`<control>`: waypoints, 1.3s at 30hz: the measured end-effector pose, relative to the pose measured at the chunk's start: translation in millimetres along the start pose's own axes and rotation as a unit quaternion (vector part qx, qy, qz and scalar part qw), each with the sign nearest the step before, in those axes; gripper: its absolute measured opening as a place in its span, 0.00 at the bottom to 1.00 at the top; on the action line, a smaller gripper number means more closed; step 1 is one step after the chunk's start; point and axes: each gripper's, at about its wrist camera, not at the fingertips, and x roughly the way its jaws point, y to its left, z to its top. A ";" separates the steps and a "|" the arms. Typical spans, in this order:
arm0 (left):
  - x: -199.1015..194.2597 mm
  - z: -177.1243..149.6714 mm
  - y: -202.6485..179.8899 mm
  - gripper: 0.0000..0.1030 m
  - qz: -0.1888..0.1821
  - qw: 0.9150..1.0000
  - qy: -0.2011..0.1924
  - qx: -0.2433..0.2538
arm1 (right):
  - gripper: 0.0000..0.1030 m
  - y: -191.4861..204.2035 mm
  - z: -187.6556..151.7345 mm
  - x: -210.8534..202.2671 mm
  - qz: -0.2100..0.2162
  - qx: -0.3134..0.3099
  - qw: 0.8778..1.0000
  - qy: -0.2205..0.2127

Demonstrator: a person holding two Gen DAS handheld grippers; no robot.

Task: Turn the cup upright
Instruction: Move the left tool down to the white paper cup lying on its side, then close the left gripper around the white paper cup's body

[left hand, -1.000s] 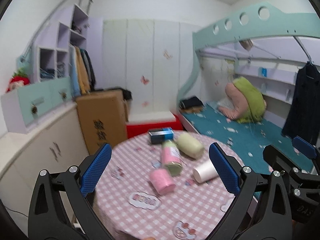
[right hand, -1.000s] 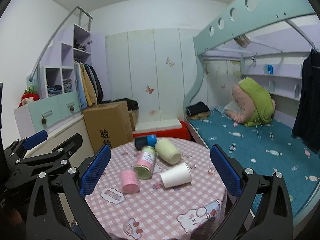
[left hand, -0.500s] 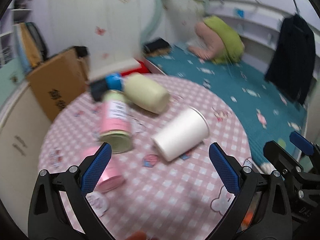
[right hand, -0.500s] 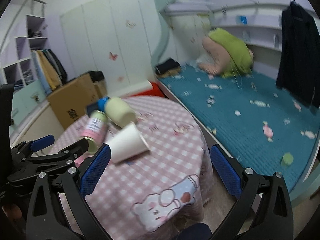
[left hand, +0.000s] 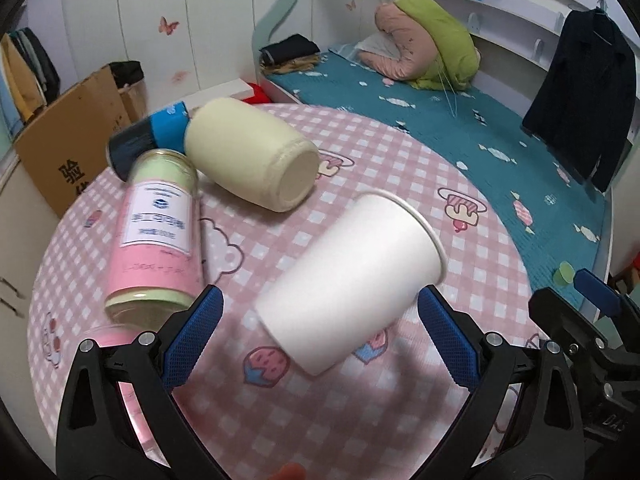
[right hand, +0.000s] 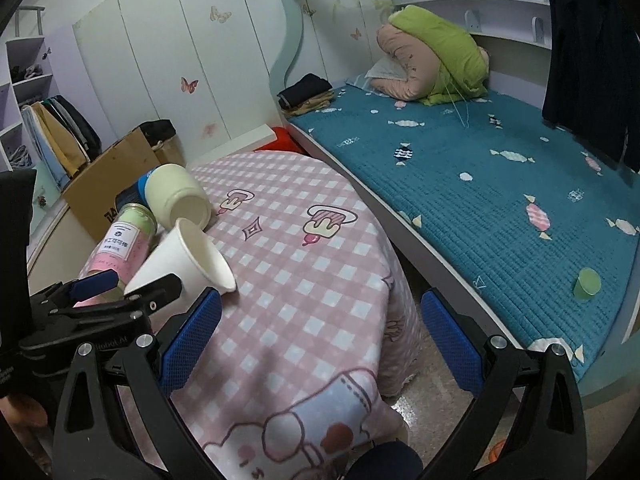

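You have a matt white paper cup [left hand: 352, 280] on a soft, fleecy checked cloth [left hand: 360, 152]. The jar [left hand: 156, 224] beside it looks like glossy glass with a paper label. The cream bottle [left hand: 248, 160] wears a matt, slightly textured sleeve. Your left gripper [left hand: 320, 336] has rough blue rubbery pads [left hand: 192, 332] on smooth black plastic arms with metal screws. The bed cover [right hand: 480, 200] looks quilted.

The left gripper [left hand: 318, 330] is spread wide, its 2 blue pads at 9 and 3 o'clock of its view. The right gripper [right hand: 320, 334] is equally wide, gripping nothing.
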 end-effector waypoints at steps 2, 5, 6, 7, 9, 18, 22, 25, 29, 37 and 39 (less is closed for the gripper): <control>6.3 2.1 -0.3 0.95 0.001 1.000 0.004 0.003 | 0.94 -0.5 2.6 4.7 0.002 0.002 1.000 0.003; 11.7 4.2 -0.7 0.94 -0.004 1.000 0.008 0.000 | 0.94 -3.1 5.9 10.0 0.004 0.003 1.000 0.004; 13.3 4.3 -0.6 0.94 0.000 1.000 0.009 0.000 | 0.94 -3.7 7.0 11.7 0.005 0.005 1.000 0.005; 15.2 4.8 -1.5 0.94 0.006 1.000 0.010 0.002 | 0.94 -4.8 7.8 12.6 0.006 0.005 1.000 0.006; 18.1 5.8 -3.8 0.94 0.006 1.000 0.012 0.008 | 0.94 -5.6 7.9 15.2 0.006 0.006 1.000 0.007; 30.6 5.0 -5.3 0.63 0.015 0.999 0.034 0.001 | 0.94 -5.2 6.2 17.9 0.008 0.005 1.000 0.011; 29.4 2.5 -5.1 0.60 0.020 0.999 0.034 -0.002 | 0.94 -5.3 5.6 18.6 0.008 0.004 1.000 0.014; 24.9 -0.7 -0.8 0.59 0.010 0.999 0.032 -0.021 | 0.94 -4.7 5.0 18.9 0.008 0.003 1.000 0.014; 16.5 -8.7 4.1 0.59 0.001 0.998 0.034 -0.047 | 0.94 -2.9 3.6 19.8 0.009 0.002 1.000 0.017; -24.0 -56.8 1.5 0.59 0.032 0.991 0.015 -0.132 | 0.94 3.9 -3.7 9.0 0.017 -0.005 1.000 0.018; -33.8 -68.2 -0.4 0.59 0.039 0.988 0.008 -0.146 | 0.94 9.8 -8.1 5.1 0.025 -0.012 0.999 0.024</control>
